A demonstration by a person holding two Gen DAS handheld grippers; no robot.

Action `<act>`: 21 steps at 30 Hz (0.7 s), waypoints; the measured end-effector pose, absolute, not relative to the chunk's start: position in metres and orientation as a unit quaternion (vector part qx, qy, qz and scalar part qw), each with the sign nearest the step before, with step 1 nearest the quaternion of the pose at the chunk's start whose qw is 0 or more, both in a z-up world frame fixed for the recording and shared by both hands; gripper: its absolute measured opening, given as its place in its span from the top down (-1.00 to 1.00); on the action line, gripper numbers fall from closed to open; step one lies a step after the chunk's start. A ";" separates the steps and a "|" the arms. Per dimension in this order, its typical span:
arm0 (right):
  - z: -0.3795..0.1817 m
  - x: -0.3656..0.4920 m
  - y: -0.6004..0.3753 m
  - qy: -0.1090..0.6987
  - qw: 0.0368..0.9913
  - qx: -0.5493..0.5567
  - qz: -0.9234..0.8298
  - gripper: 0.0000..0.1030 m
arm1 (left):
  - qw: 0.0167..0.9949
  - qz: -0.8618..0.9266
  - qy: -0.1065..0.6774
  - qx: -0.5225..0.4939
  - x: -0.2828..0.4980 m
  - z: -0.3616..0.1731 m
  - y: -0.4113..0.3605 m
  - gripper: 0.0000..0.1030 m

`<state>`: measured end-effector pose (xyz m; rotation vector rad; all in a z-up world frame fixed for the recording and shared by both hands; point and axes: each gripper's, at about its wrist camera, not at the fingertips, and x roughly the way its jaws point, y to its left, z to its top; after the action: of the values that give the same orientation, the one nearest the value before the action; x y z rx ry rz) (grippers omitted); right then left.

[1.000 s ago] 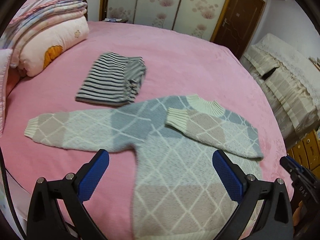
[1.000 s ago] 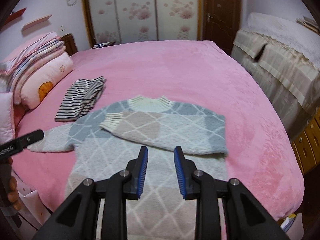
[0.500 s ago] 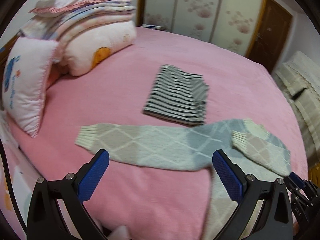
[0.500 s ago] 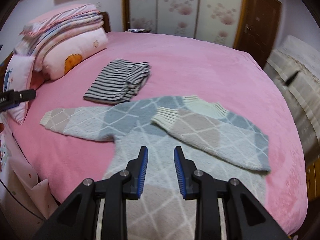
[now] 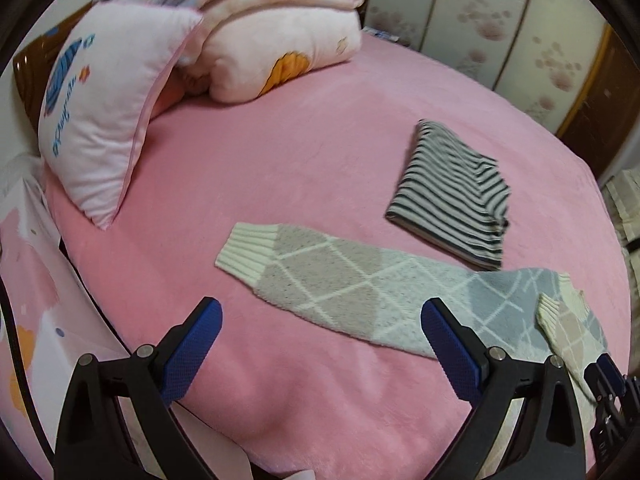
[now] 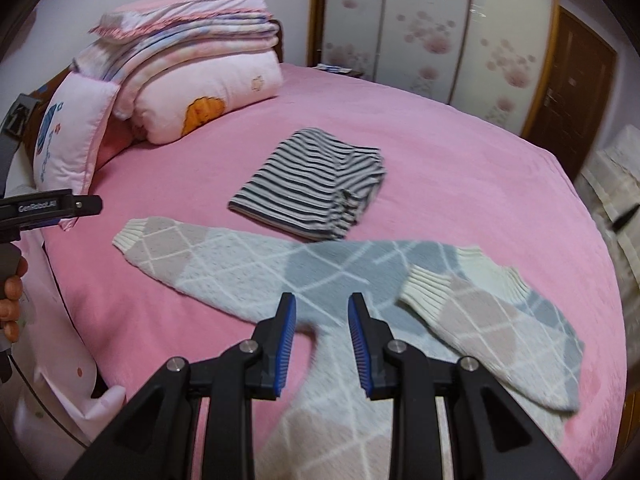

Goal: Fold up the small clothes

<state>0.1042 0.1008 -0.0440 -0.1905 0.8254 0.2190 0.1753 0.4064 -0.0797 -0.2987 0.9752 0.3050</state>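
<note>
**Both grippers swing toward the unfolded sleeve**

The diamond-pattern sweater (image 6: 320, 280) lies flat on the pink bed (image 6: 440, 140), in the lower middle of the right wrist view. One sleeve is already folded across the chest, at the lower right of that frame. The other sleeve (image 5: 340, 280) lies stretched out, and its ribbed cuff (image 5: 248, 250) points to the left of the frame.

Compared with one second ago, both views have shifted. The body of the sweater, which then filled the lower part of the left wrist view, has slid off to the right edge, and the straight sleeve now sits in the centre just above the pads. The pillows (image 5: 112, 100) have come into the upper left. I judge that both hands have travelled toward the cuff side of the garment.

The left gripper (image 5: 320, 344) has its jaws wide apart with nothing between them; it hovers over the pink cover, near the sleeve but not touching it. The right gripper (image 6: 322, 344) has its jaws only narrowly apart, the same gap as before, and they hold nothing.

The striped garment (image 6: 312, 184) lies already folded behind the sweater, toward the pillows.

For the task this probably means the second sleeve is next: take it near the cuff and fold it over the chest.
</note>
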 end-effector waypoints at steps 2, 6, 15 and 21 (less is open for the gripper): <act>-0.052 0.115 0.114 0.402 0.903 -0.099 0.114 0.47 | 0.853 0.148 0.477 -0.150 0.184 -0.091 0.414 -0.93; -0.072 0.138 0.137 0.415 0.894 -0.103 0.136 0.47 | 0.819 0.156 0.520 -0.185 0.207 -0.125 0.442 -0.84; -0.126 0.172 0.169 0.460 0.867 -0.104 0.162 0.47 | 0.725 0.150 0.561 -0.371 0.224 -0.204 0.500 -0.47; -0.147 0.177 0.173 0.474 0.857 -0.111 0.168 0.47 | 0.716 0.170 0.549 -0.397 0.234 -0.229 0.509 -0.16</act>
<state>0.1766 0.1734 -0.1473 -0.2322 0.9963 0.3536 0.2341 0.5085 -0.2291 -0.8779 1.2161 0.3763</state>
